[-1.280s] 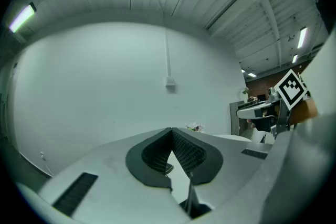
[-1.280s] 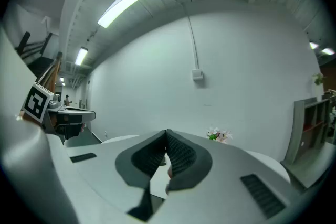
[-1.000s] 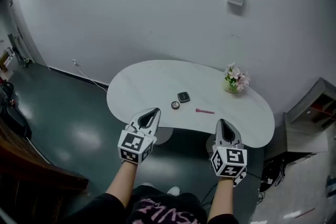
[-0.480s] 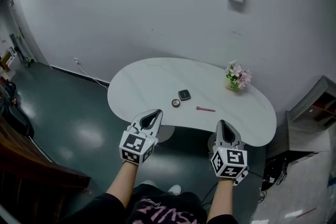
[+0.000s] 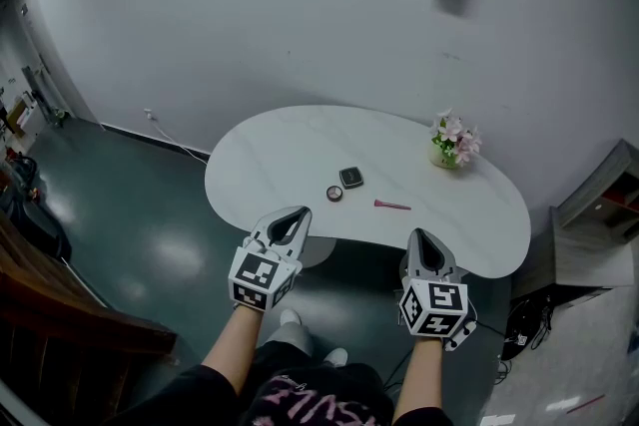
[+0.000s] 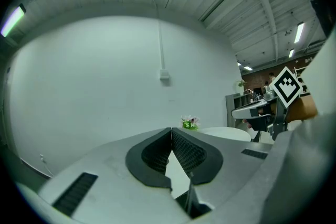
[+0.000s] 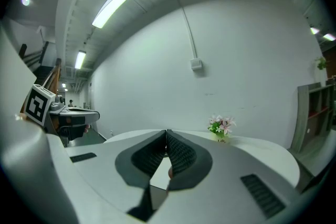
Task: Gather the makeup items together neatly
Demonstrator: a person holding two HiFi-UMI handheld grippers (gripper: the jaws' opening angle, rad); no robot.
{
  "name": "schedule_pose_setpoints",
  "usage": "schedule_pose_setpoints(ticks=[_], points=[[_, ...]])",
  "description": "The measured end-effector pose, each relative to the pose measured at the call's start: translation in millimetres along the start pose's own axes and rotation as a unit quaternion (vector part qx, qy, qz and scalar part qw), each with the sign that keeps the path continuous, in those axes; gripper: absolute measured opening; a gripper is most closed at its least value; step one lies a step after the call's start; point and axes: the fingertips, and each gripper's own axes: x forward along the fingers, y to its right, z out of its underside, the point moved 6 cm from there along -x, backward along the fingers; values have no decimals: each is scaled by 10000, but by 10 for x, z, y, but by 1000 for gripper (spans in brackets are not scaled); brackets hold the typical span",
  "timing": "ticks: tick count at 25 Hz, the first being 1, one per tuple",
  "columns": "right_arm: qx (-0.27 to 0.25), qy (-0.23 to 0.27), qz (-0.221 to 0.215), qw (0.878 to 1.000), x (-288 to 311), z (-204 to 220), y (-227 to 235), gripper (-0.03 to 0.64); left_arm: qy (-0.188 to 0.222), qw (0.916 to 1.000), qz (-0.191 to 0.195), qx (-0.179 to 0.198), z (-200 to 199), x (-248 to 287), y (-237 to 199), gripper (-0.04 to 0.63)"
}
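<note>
We judge the gathering not yet begun: we stand short of the white kidney-shaped table (image 5: 285, 150), with both tools held before its near edge. The left gripper (image 5: 297, 213) and the right gripper (image 5: 417, 235) each have their jaws pressed together on nothing. The next move calls for stepping in, opening one and reaching. The small pot of pink flowers (image 5: 451, 142) sits well apart at the right, so it is no obstacle. The black square compact (image 5: 350, 178), the small round dark jar (image 5: 334, 194) and the slim pink stick (image 5: 391, 206) lie near one another at mid-table, not touching.
</note>
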Motion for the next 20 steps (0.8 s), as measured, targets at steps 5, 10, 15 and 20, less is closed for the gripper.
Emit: schedule_pose_setpoints(ticks=[5, 10, 15, 20], points=[[113, 1, 78, 9999, 110, -10, 88, 63, -74, 9999, 69, -40, 63, 142, -41, 12], [95, -124, 159, 9998, 298, 20, 137, 63, -130, 9997, 155, -128, 133, 345, -146, 12], [128, -244, 180, 9995, 583, 30, 159, 63, -225, 9992, 229, -239, 239, 580, -318, 12], [198, -357, 229, 9989, 931, 20, 169, 63, -324, 9983, 330, -346, 347, 846, -565, 12]])
